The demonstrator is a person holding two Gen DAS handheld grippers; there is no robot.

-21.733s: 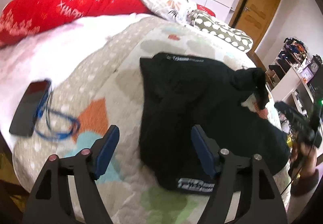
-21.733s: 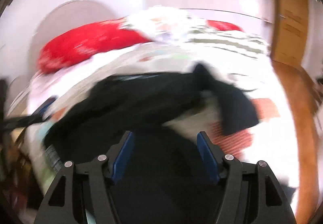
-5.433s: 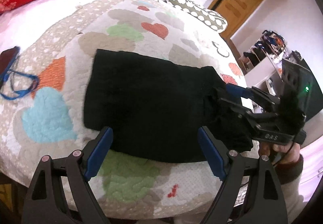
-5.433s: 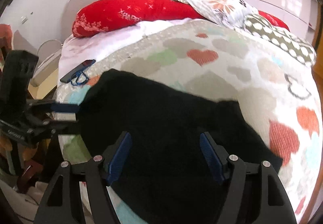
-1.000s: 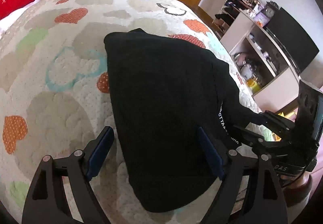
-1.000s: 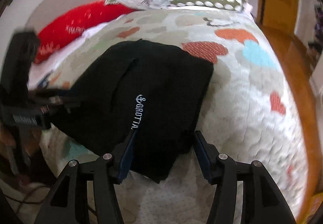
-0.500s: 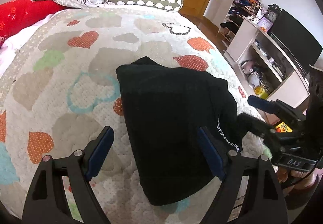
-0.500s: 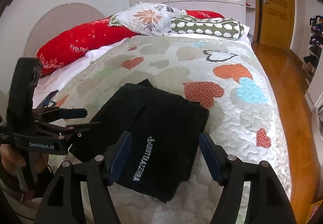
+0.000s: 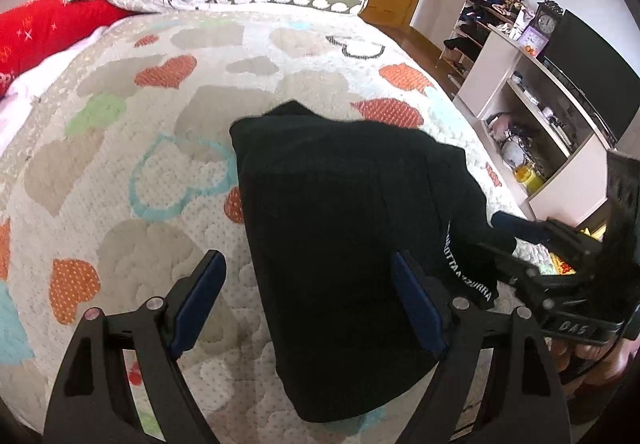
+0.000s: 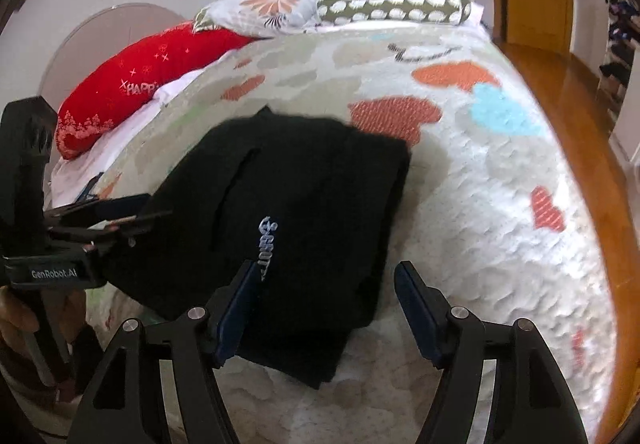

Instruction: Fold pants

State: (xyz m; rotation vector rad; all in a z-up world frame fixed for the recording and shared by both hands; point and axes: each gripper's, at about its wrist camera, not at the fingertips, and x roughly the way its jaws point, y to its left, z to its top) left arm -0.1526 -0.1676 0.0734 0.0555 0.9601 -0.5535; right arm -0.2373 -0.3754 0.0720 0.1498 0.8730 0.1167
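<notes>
Left wrist view: the left claw (image 9: pixel 308 296) hangs wide open with nothing between its blue pads, one pad over the quilt (image 9: pixel 120 172), the other over the pants (image 9: pixel 344 228). The black pants lie folded into a compact stack near the bed's foot edge, white lettering along the hem at 4 o'clock. At 3 o'clock the right claw (image 9: pixel 496 230) reaches in with its tips against the fabric edge; whether they pinch it I cannot tell.

Right wrist view: the right claw (image 10: pixel 326 308) stands open, the pants (image 10: pixel 288 212) under its left pad. Beyond, at 11 o'clock, sit a red pillow (image 10: pixel 148 84) and a floral pillow (image 10: pixel 276 4).
</notes>
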